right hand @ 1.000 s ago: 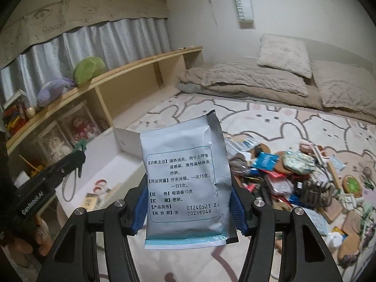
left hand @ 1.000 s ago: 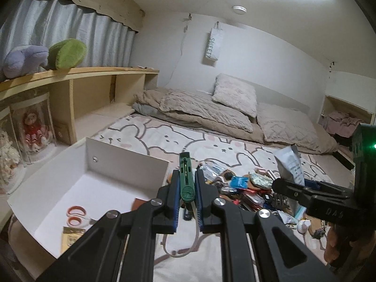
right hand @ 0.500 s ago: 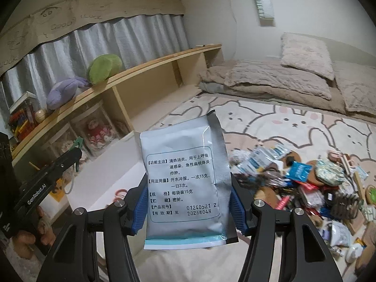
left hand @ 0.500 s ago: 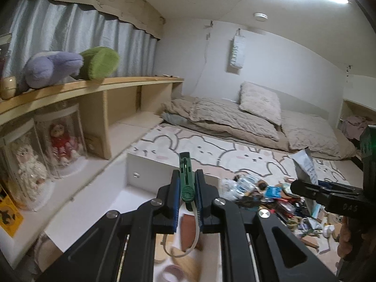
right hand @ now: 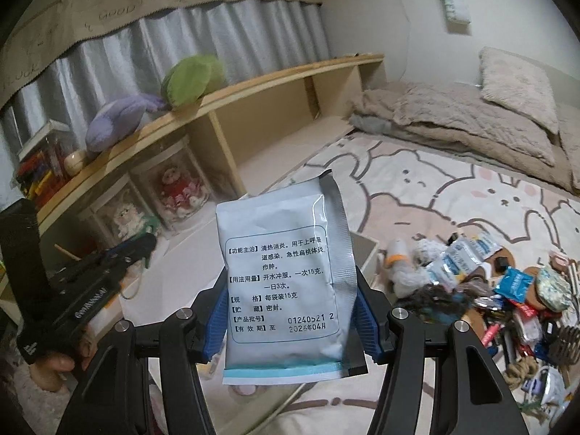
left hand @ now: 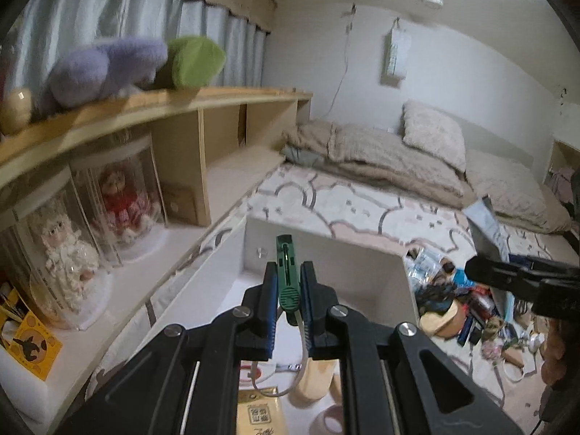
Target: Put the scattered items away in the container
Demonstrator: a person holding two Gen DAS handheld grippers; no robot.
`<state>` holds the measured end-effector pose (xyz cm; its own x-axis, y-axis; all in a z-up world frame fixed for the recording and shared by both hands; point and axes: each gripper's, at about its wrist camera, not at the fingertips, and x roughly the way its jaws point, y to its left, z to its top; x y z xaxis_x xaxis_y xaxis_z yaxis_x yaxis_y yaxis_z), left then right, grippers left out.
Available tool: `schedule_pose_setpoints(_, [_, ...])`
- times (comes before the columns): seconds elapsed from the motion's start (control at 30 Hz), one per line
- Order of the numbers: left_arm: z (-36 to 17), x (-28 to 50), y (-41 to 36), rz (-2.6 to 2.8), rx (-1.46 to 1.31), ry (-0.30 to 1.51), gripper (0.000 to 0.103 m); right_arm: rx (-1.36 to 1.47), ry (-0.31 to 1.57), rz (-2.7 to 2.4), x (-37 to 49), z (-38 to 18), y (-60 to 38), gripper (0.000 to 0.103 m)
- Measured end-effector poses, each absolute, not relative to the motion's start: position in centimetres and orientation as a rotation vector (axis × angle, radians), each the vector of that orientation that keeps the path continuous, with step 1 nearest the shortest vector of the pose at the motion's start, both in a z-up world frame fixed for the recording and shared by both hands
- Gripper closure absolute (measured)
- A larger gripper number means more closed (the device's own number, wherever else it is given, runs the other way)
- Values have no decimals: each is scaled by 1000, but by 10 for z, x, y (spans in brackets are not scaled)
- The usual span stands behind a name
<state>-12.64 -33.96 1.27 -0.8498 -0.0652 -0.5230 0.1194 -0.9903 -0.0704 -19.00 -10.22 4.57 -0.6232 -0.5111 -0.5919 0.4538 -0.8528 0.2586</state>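
Sachet [right hand: 286,282], pale blue-grey with black print, clamped upright in right tool [right hand: 290,311]; left tool [left hand: 288,290] pinches green clip [left hand: 287,272].

The tool [left hand: 286,275] is dark green, the packet [right hand: 282,282] pale blue-grey with black print and a turquoise edge. The box [left hand: 348,264] is white. The bedsheet [right hand: 453,195] shows pink and cream rabbits outlined in grey. The toys [right hand: 145,105] are purple and green.

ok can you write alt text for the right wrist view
The right gripper is shut on a pale blue printed sachet, held upright over a bunny-print bed cover. A pile of small clutter lies to the right; the left gripper and a wooden shelf are at left.
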Motion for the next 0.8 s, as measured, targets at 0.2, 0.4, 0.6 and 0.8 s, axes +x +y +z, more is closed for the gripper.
schedule_pose_setpoints(0.2, [-16, -134, -334, -2902, 986, 107, 91, 995, -75, -2364, -202, 31, -129, 43])
schedule_pose_setpoints(0.4, [-32, -140, -326, -2891, 1091, 67, 91, 1035, 29, -2349, -209, 18, -153, 43])
schedule_pose_setpoints(0.6, [-33, -136, -317, -2935, 1117, 60, 91, 1068, 57, -2332, -223, 8, -166, 43])
schedule_pose_setpoints(0.8, [-31, -129, -316, -2952, 1084, 63, 91, 1120, 48, -2316, -237, -3, -176, 43])
